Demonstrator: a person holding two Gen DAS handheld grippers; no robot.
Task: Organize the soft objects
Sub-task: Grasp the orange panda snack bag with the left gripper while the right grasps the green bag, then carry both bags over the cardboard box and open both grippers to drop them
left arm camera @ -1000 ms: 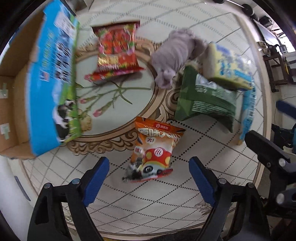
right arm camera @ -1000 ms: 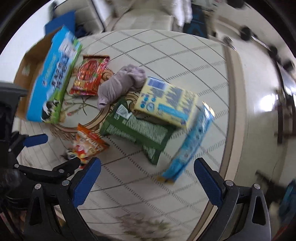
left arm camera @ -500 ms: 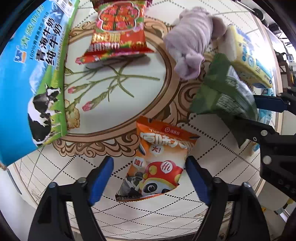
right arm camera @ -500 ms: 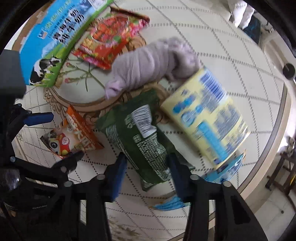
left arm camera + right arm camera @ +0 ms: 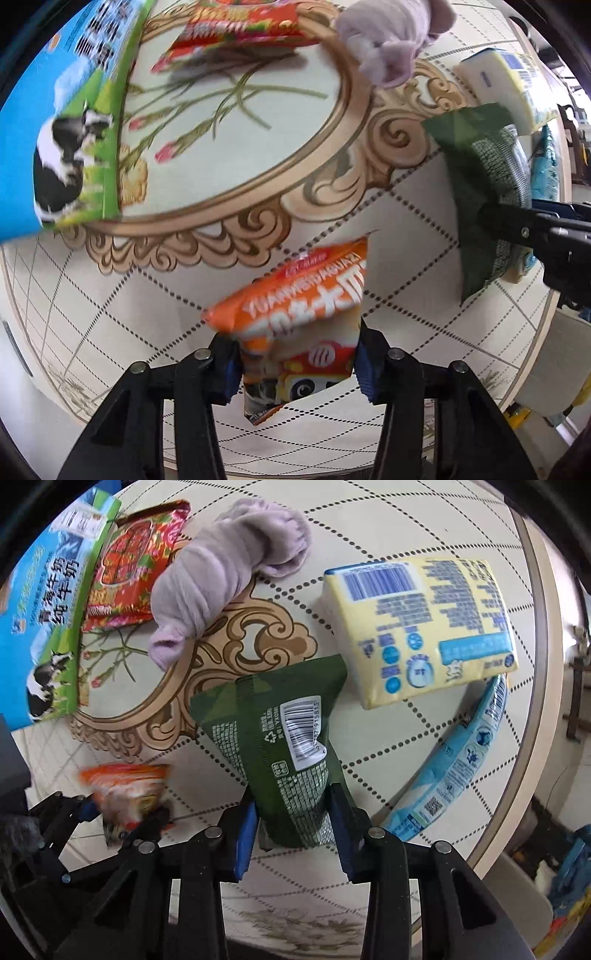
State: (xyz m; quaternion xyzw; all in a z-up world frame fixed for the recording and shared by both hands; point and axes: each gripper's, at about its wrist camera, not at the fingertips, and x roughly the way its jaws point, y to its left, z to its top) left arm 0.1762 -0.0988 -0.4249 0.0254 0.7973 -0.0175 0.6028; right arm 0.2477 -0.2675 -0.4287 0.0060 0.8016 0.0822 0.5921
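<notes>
My left gripper (image 5: pixel 295 369) is shut on an orange snack bag (image 5: pixel 299 317) and holds it tilted above the table; the bag also shows blurred in the right wrist view (image 5: pixel 125 794). My right gripper (image 5: pixel 291 830) is shut on a green snack bag (image 5: pixel 273 734), whose far end rests near the table's ornament; it also shows in the left wrist view (image 5: pixel 480 192). A lilac rolled cloth (image 5: pixel 221 576), a red snack bag (image 5: pixel 129 565), a yellow tissue pack (image 5: pixel 424 624) and a light blue packet (image 5: pixel 458 760) lie on the table.
An open cardboard milk box (image 5: pixel 48 609) with blue and green print stands at the left, also in the left wrist view (image 5: pixel 66 122). The round patterned table (image 5: pixel 406 524) has its edge at the right (image 5: pixel 532 664). Floor and clutter lie beyond it.
Both grippers came down and closed: the left on the orange bag, lifting it, the right on the near end of the green bag. The other items stayed put.
</notes>
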